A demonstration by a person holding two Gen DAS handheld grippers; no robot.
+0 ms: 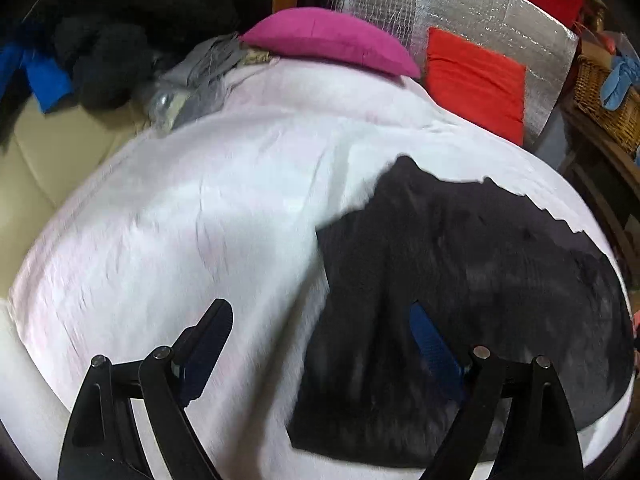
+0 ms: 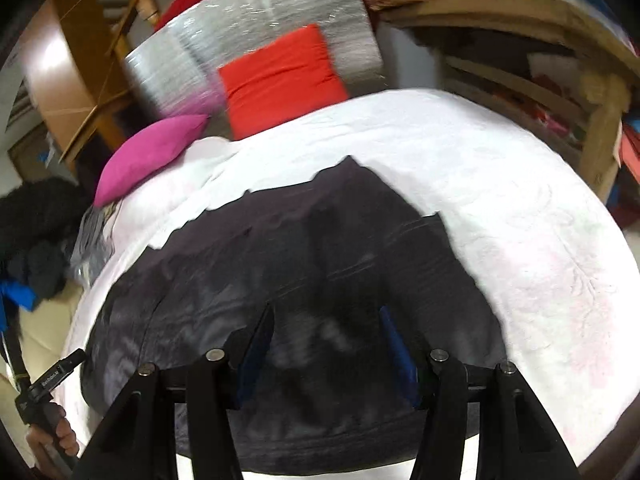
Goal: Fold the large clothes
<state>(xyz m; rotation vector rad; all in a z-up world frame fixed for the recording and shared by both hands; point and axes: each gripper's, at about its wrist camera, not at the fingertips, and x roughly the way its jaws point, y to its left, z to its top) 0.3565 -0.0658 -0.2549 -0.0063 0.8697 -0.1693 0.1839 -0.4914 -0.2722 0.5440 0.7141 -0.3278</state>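
Observation:
A large dark garment (image 1: 460,280) lies spread flat on a white sheet (image 1: 180,220) over a bed. In the left wrist view it fills the right half; my left gripper (image 1: 320,320) is open and empty above its left edge. In the right wrist view the dark garment (image 2: 300,280) fills the middle, a sleeve reaching to the far right. My right gripper (image 2: 326,320) is open and empty right above the garment's middle. The left gripper (image 2: 64,368), held in a hand, shows at the lower left of the right wrist view.
A magenta pillow (image 1: 332,40) and a red cushion (image 1: 476,80) lie at the head of the bed against a silver foil panel (image 1: 460,12). Dark and grey clothes (image 1: 120,60) are piled at the far left. A wicker basket (image 1: 608,100) stands right; wooden shelves (image 2: 540,92) stand beside the bed.

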